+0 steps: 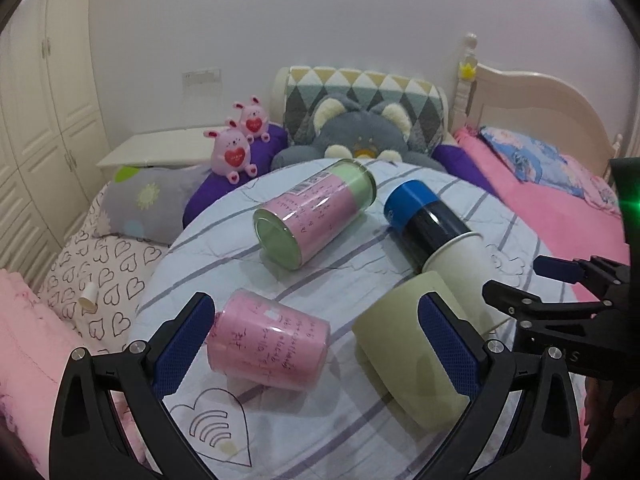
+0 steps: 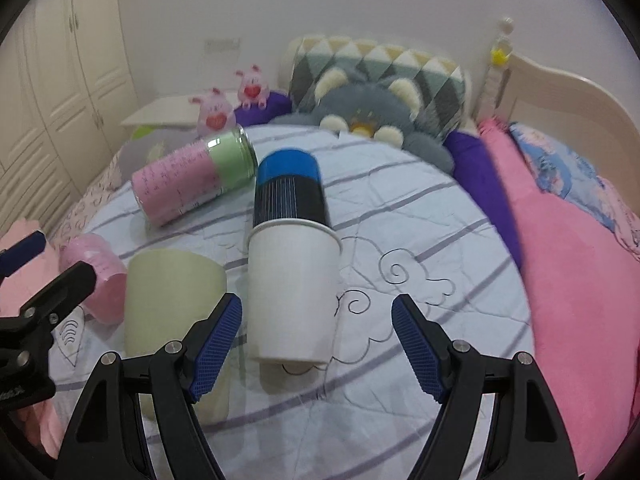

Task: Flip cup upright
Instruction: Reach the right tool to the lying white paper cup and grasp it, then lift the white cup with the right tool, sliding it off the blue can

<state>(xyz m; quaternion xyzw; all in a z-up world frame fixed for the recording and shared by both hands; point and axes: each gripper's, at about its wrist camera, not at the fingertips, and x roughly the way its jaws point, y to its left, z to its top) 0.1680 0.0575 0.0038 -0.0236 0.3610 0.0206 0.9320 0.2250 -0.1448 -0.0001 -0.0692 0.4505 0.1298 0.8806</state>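
Several cups lie on their sides on a round table with a striped white cloth. A pink cup lies between my left gripper's open fingers; the left gripper is empty. A pale green cup lies by its right finger, and shows in the right wrist view. A white paper cup lies nested over a blue-and-black cup, just ahead of my open, empty right gripper. A pink-and-green jar lies farther back.
The table stands against a bed with a pink blanket, a grey plush toy, pink bunny toys and pillows. A wardrobe stands at left.
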